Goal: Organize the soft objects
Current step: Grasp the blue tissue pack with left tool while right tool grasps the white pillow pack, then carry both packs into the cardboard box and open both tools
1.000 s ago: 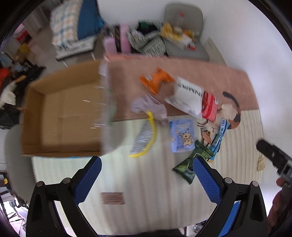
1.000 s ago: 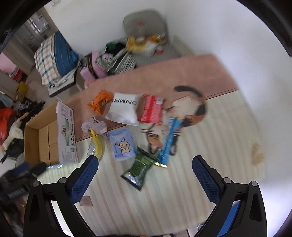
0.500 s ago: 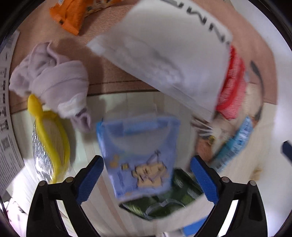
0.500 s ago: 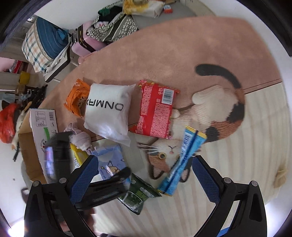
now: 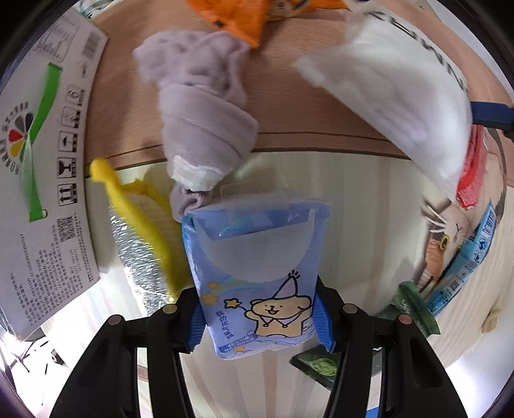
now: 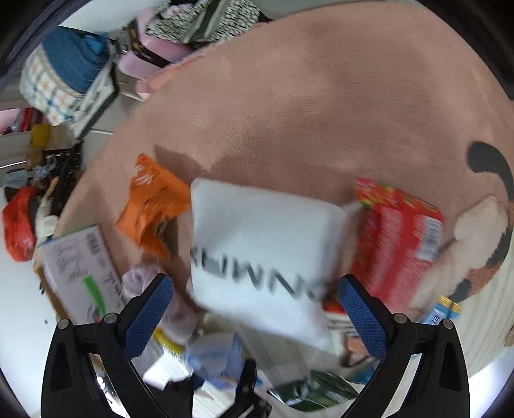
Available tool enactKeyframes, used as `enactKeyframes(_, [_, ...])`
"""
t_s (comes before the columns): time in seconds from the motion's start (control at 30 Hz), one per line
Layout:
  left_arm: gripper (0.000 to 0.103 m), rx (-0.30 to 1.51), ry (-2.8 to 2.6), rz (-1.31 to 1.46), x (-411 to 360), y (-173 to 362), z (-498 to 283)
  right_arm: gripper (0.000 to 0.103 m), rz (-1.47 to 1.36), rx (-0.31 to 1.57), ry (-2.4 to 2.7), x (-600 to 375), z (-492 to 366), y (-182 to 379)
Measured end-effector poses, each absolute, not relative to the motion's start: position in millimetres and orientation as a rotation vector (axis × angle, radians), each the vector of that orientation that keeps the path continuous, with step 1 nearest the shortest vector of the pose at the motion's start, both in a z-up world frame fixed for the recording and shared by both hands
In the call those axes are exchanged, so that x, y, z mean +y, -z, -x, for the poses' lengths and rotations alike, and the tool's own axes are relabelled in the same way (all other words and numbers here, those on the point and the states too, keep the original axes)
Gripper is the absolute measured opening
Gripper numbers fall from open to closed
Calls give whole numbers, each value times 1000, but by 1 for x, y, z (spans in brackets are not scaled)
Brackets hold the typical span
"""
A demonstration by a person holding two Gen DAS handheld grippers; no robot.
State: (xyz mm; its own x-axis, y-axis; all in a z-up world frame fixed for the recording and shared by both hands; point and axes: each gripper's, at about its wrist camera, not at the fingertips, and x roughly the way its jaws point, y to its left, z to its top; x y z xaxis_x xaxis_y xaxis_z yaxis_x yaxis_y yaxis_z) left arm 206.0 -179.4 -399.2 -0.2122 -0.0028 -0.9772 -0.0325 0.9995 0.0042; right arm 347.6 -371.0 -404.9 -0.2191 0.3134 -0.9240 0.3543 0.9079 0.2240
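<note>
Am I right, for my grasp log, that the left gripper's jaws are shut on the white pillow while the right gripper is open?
Not quite: the left wrist view shows the left gripper shut on the blue tissue pack, not the white pillow. The right gripper is open.

Floor coverings: a pink-brown rug (image 6: 321, 96) fills the far part of the scene and meets a cream striped mat (image 5: 369, 209) on the near side along a dark seam; a calico cat figure (image 6: 475, 225) with a black tail lies across the two at the right. Background clutter, beyond the rug's far left edge: a checked and blue bundle (image 6: 57, 80); just right of it a pink case (image 6: 154, 54) with a black strap; further right a zebra-patterned bag (image 6: 205, 22). At the left a red plastic bag (image 6: 17, 225) lies on white floor (image 6: 19, 305).
</note>
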Motion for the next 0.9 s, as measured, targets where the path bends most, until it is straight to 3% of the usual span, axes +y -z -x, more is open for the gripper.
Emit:
enactKeyframes(0.13, [52, 1782, -46, 40, -176, 407, -199, 102, -416, 1882, 112, -352, -355, 428])
enactKeyframes(0.27, [48, 1792, -55, 19, -169, 398, -196, 78, -376, 1882, 115, -349, -351, 429])
enactKeyframes(0.33, [47, 1781, -39, 31, -169, 385, -197, 75, -352, 1859, 95, -349, -345, 419])
enactKeyframes(0.53, [46, 1713, 20, 49, -146, 329, -206, 73, -322, 1730, 36, -355, -322, 363])
enactKeyframes(0.9, [46, 1513, 162, 167, -81, 157, -245, 73, -306, 1579, -120, -338, -267, 240])
